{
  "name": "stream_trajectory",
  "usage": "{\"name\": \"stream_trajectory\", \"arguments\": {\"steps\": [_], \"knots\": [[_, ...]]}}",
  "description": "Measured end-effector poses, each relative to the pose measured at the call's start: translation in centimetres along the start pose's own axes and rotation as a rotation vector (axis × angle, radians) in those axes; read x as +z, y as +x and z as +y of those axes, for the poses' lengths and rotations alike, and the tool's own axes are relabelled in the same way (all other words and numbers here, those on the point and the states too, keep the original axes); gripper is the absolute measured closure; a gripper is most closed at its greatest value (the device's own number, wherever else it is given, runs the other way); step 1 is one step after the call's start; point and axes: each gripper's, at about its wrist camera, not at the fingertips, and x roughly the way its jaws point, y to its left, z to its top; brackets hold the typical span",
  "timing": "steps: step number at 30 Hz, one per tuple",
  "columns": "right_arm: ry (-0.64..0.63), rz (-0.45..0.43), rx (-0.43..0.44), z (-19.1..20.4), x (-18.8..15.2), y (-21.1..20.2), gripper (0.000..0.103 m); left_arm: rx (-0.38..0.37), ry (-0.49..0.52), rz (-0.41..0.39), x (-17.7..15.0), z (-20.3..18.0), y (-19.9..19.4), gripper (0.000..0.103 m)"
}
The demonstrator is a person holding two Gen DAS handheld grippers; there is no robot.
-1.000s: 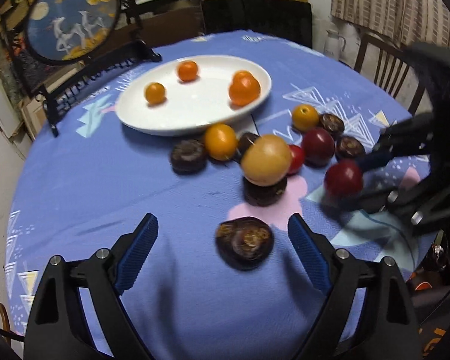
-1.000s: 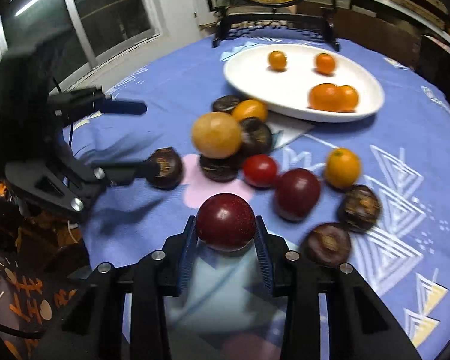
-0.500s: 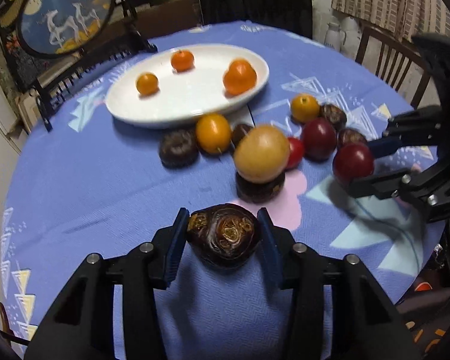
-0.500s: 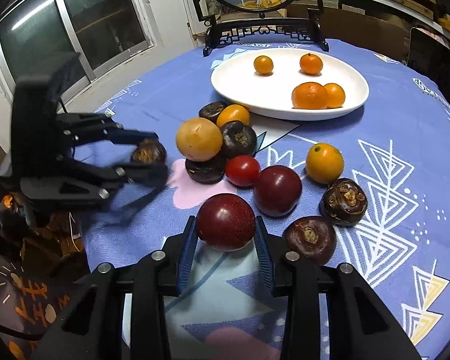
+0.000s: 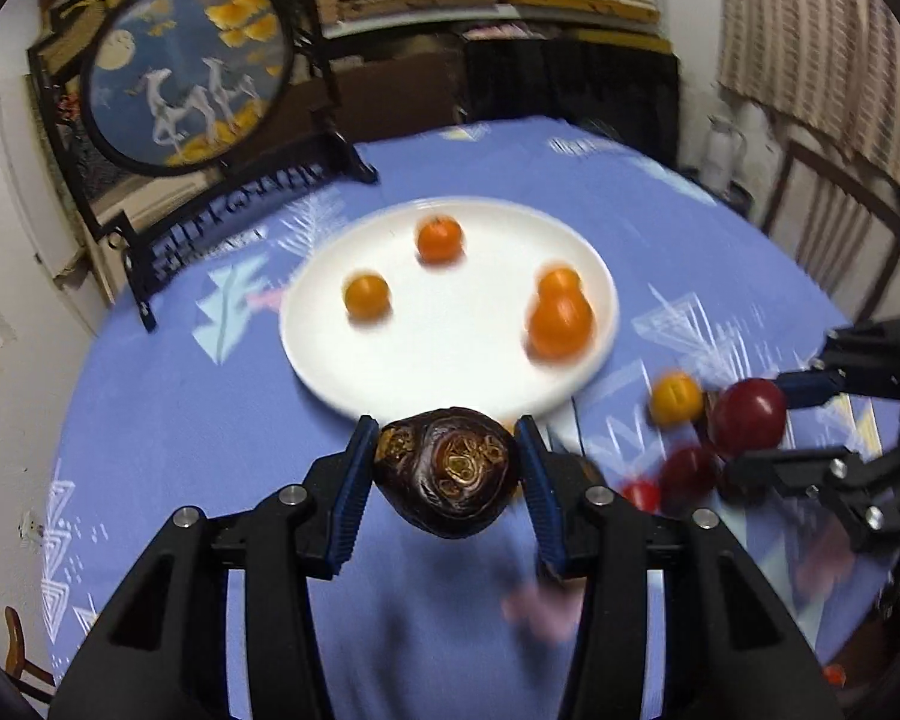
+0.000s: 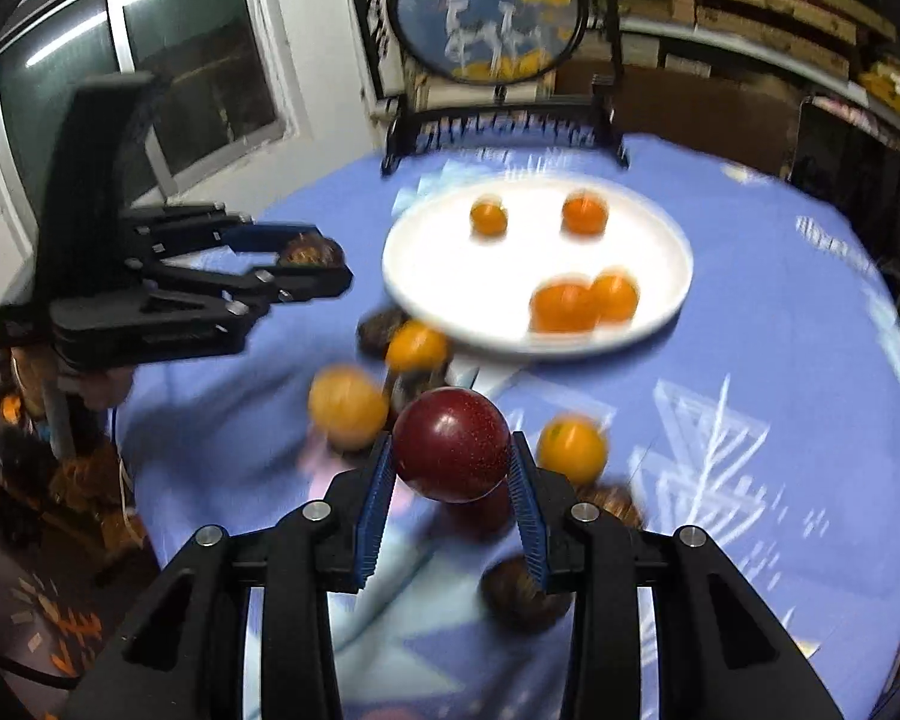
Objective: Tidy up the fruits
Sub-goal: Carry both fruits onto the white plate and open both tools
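While gripper-clamped, wrinkled dark fruit (image 5: 447, 471) and red plum (image 6: 450, 443) aloft.

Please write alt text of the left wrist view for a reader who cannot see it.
The left claw grips a dark wrinkled fruit above a blue tablecloth. Behind it, a white plate holds four orange fruits. At right, the right claw grips a red fruit above more blurred fruits.

Plate (image 5: 450, 360) centre bare between oranges; loose fruit cluster (image 6: 390, 384) crowds its near rim
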Motion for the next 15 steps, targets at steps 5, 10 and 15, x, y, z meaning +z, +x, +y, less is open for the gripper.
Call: {"name": "stream_trajectory", "arguments": {"steps": [5,10,15], "knots": [[-0.007,-0.080,-0.026,-1.1,4.2,-0.4,0.065,0.079,-0.078,-0.017,3.3,1.3,1.7,0.057],[0.008,-0.130,-0.047,-2.8,8.8,0.5,0.065,0.118,-0.123,-0.001,5.5,2.4,4.2,0.057],[0.042,-0.115,-0.082,-4.5,12.1,4.0,0.065,0.174,-0.161,0.037,7.2,3.3,7.7,0.057]]}}
